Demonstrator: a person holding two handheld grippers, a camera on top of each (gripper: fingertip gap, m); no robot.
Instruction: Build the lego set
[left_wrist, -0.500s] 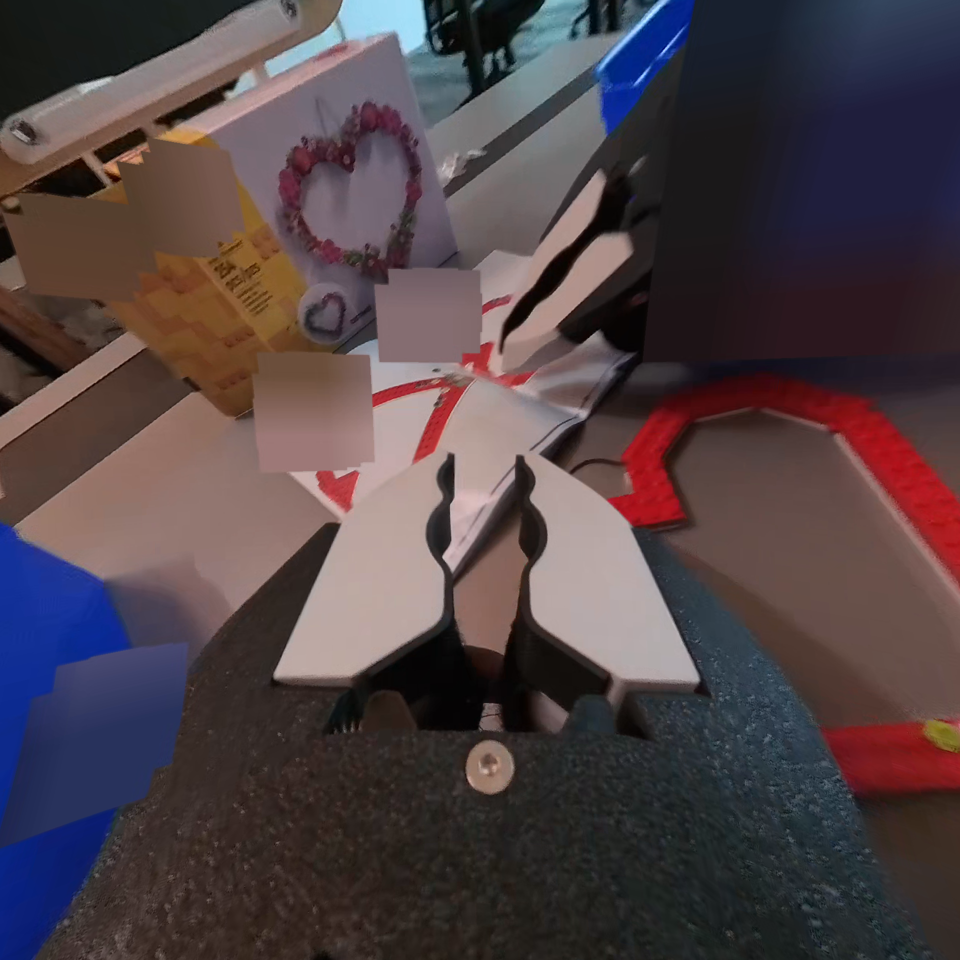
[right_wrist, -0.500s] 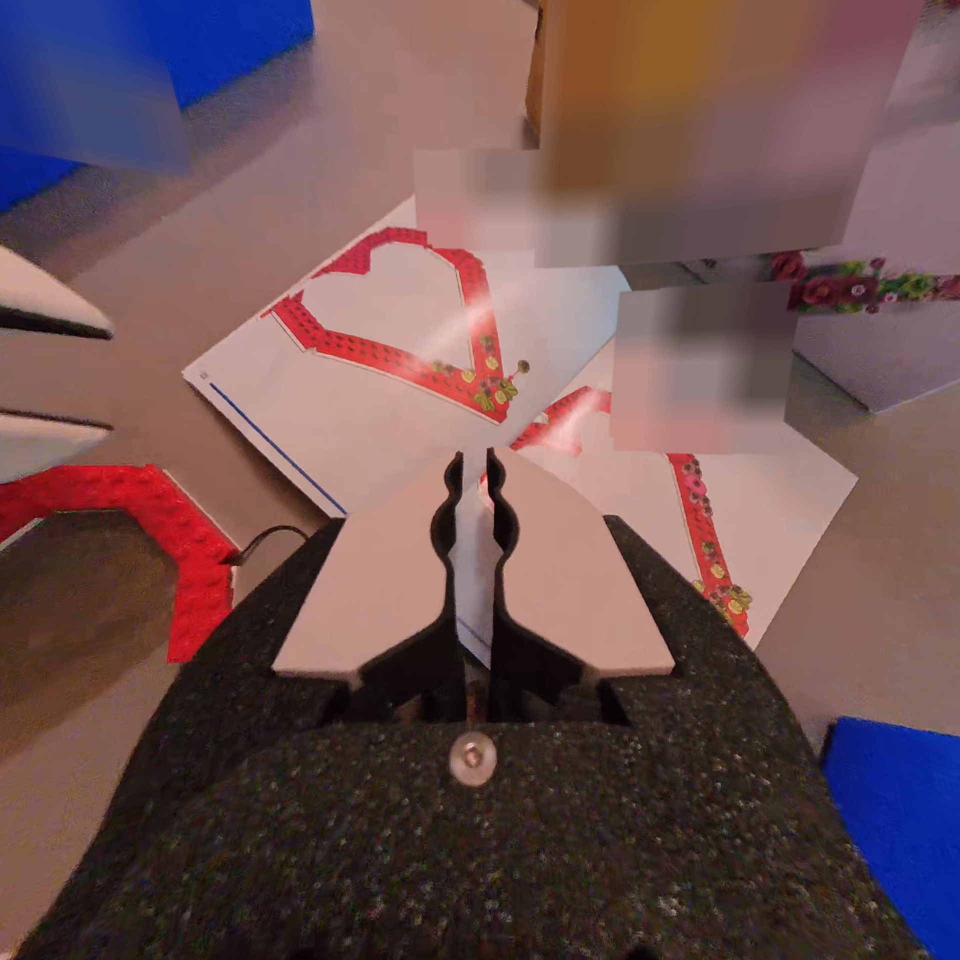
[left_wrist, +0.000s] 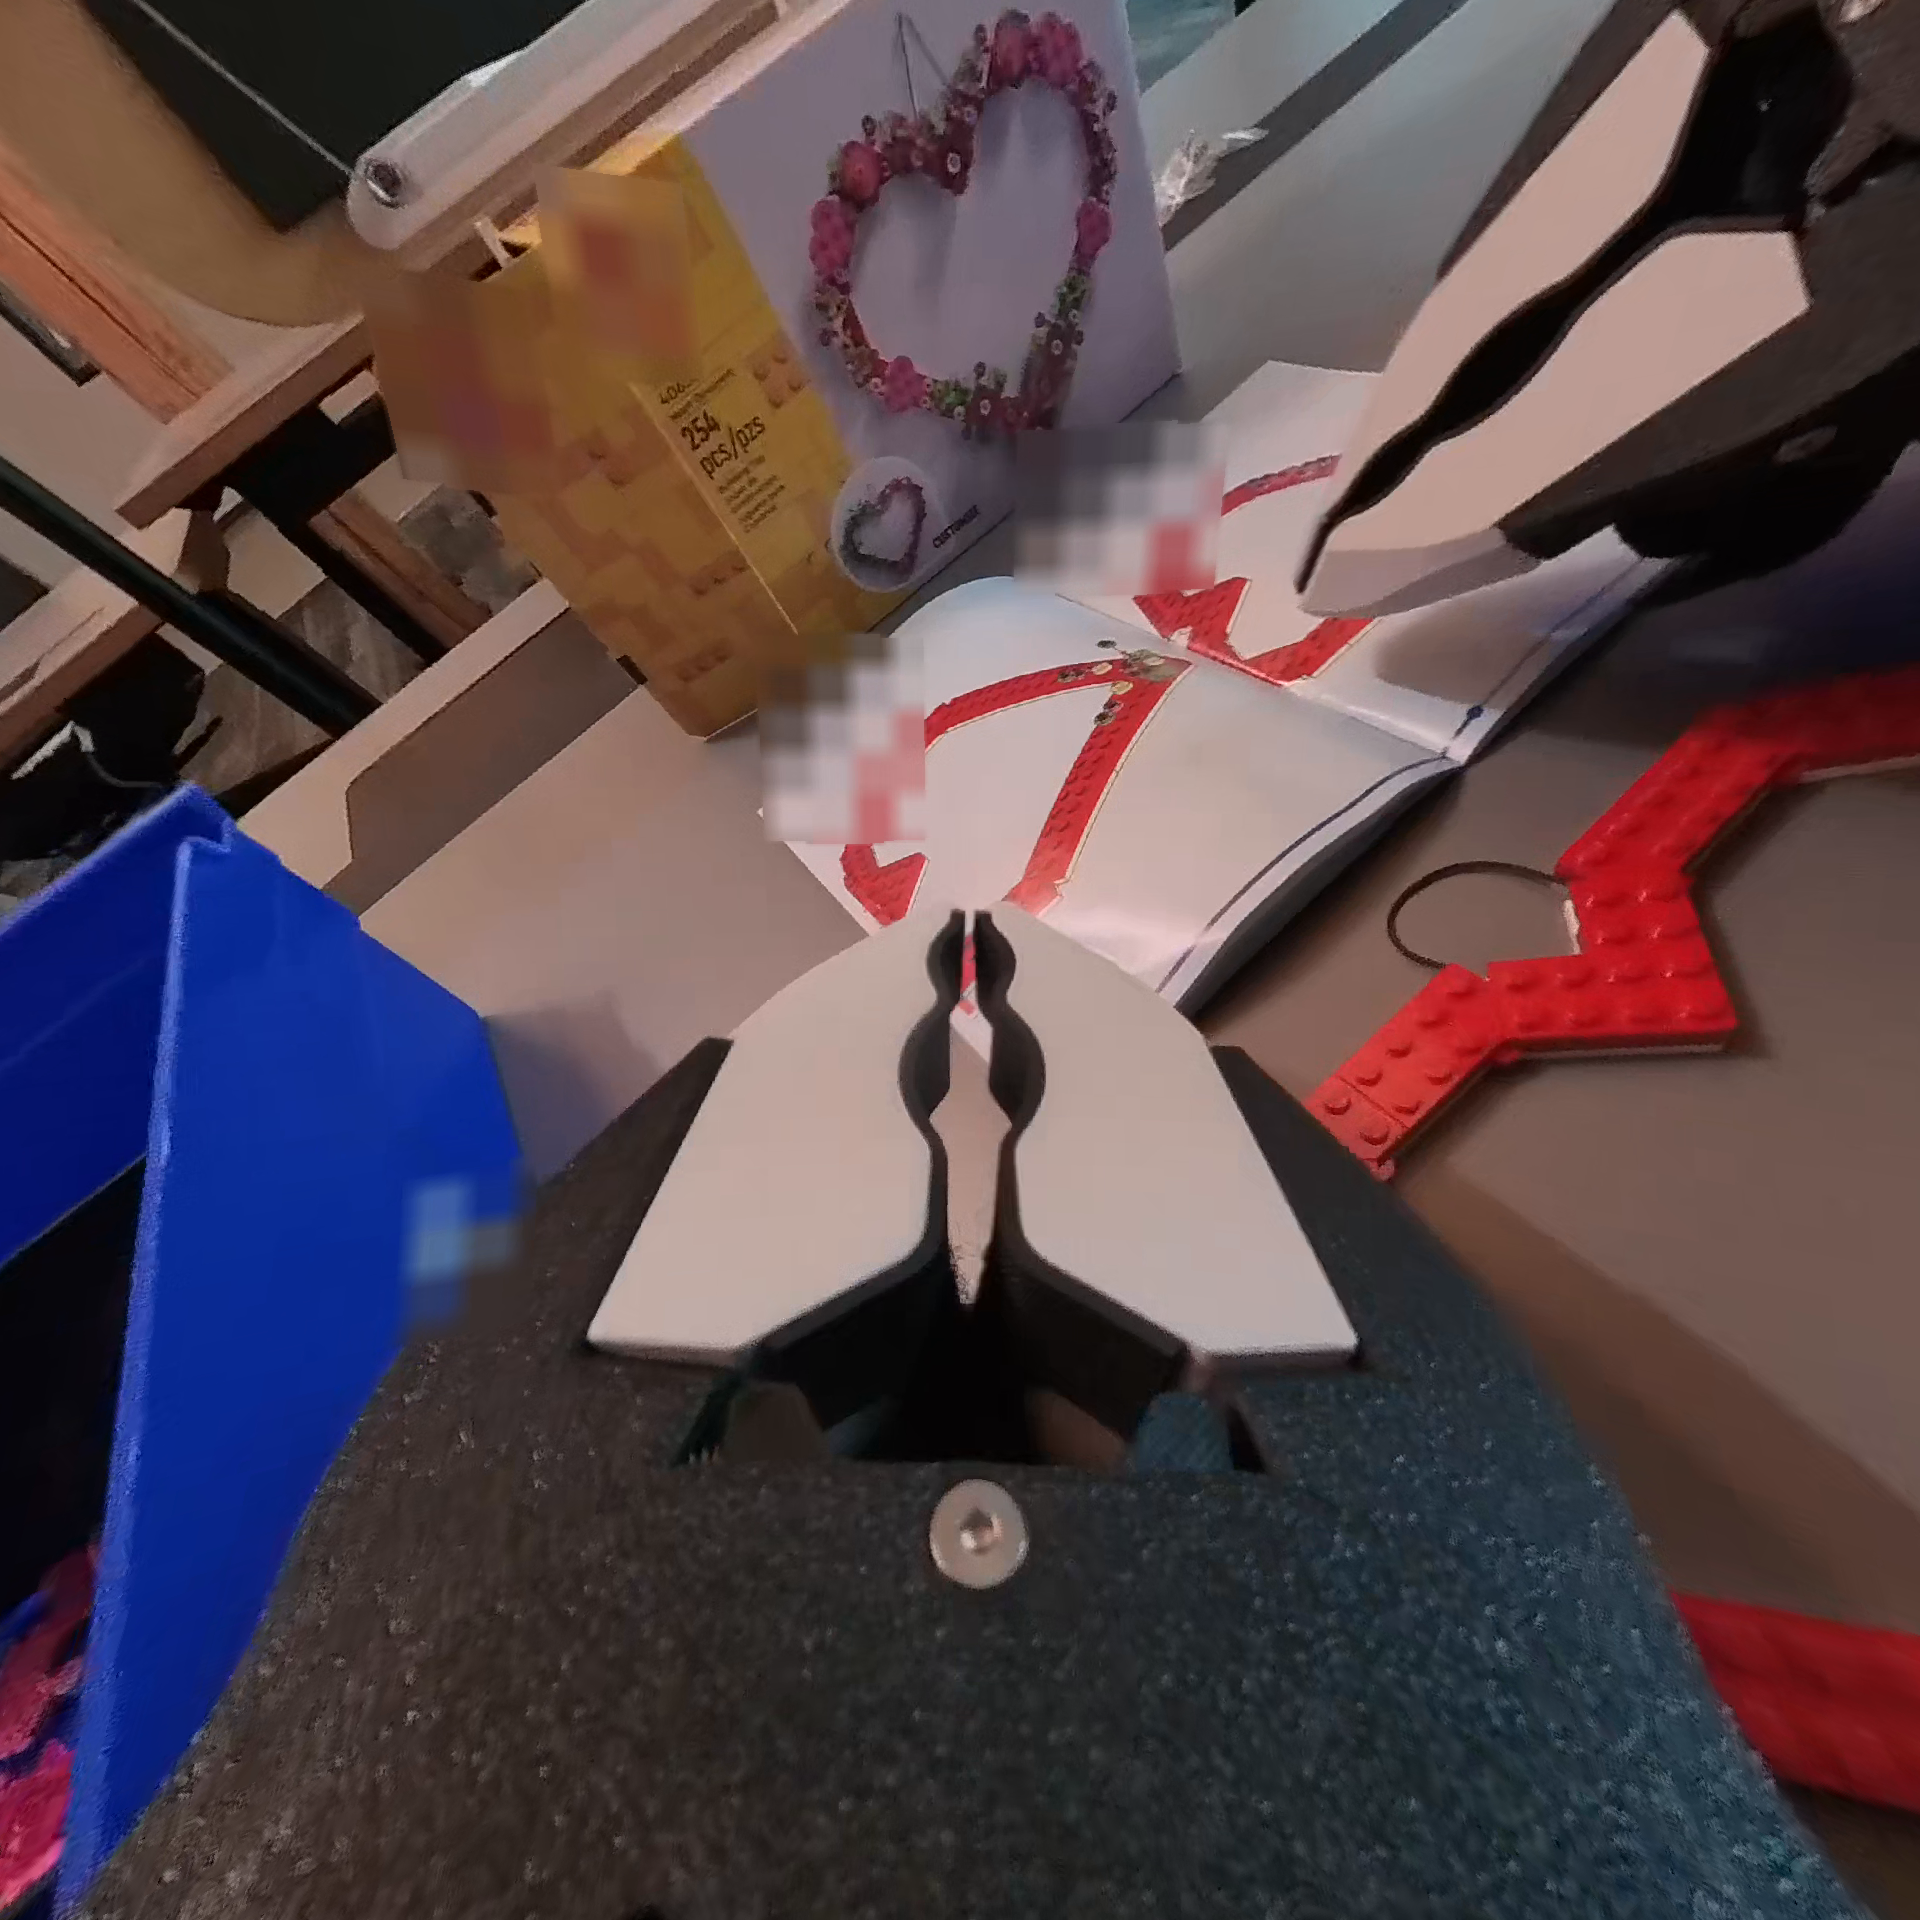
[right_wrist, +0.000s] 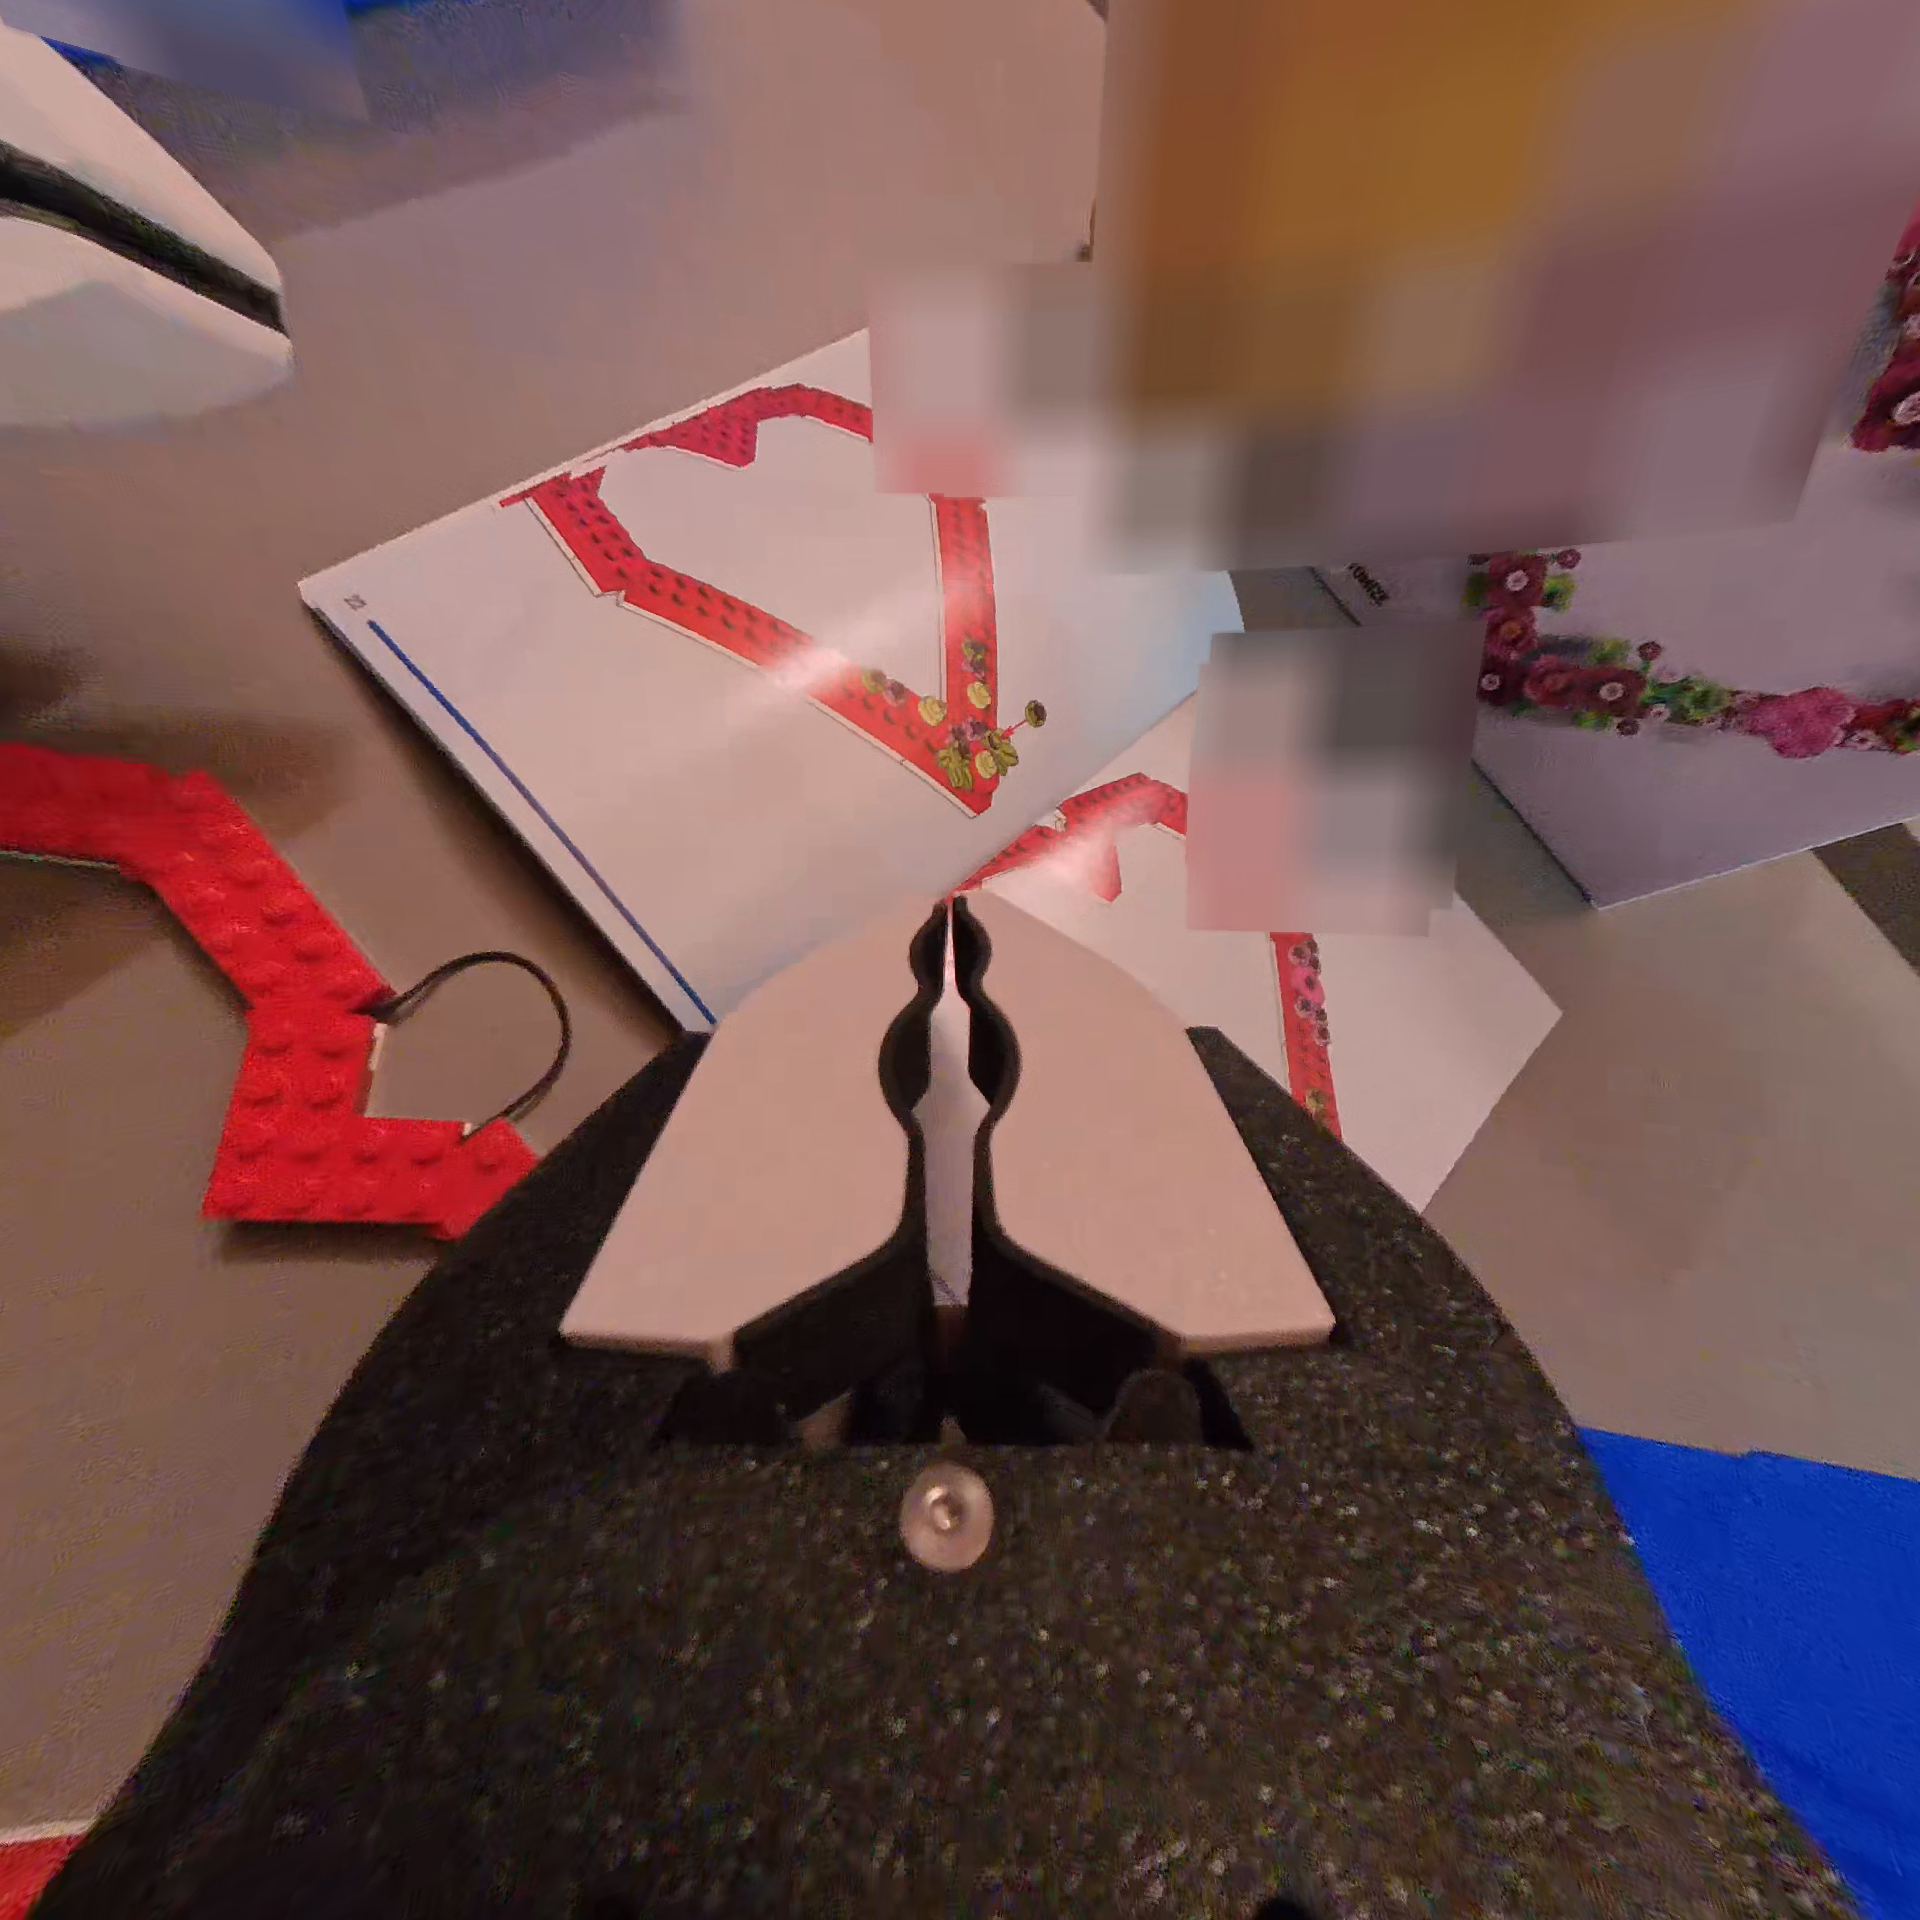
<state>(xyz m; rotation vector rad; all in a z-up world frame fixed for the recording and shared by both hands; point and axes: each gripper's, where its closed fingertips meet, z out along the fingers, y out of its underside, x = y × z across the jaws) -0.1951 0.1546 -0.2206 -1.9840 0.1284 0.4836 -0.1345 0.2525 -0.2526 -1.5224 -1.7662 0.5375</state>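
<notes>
A red heart-shaped Lego frame (left_wrist: 1621, 935) lies flat on the grey table, right of my left gripper; in the right wrist view the frame (right_wrist: 281, 997) is at the left. A thin black cord loop (left_wrist: 1455, 914) hangs from its notch and also shows in the right wrist view (right_wrist: 520, 1018). My left gripper (left_wrist: 971, 920) is shut and empty, above the near edge of the open instruction booklet (left_wrist: 1195, 790). My right gripper (right_wrist: 951, 909) is shut and empty over the booklet (right_wrist: 675, 727). It also shows in the left wrist view (left_wrist: 1320, 561), hovering above the far page.
The set's box (left_wrist: 935, 260) stands behind the booklet; in the right wrist view the box (right_wrist: 1714, 727) is at the right. A blue bin (left_wrist: 260, 1143) with pink pieces stands close on the left. Another blue bin (right_wrist: 1787, 1610) is at lower right. The left gripper (right_wrist: 135, 270) shows at upper left.
My left gripper's fingers have closed from partly open to shut, and it has shifted so the blue bin fills more of the left. My right gripper's narrow gap has closed.
</notes>
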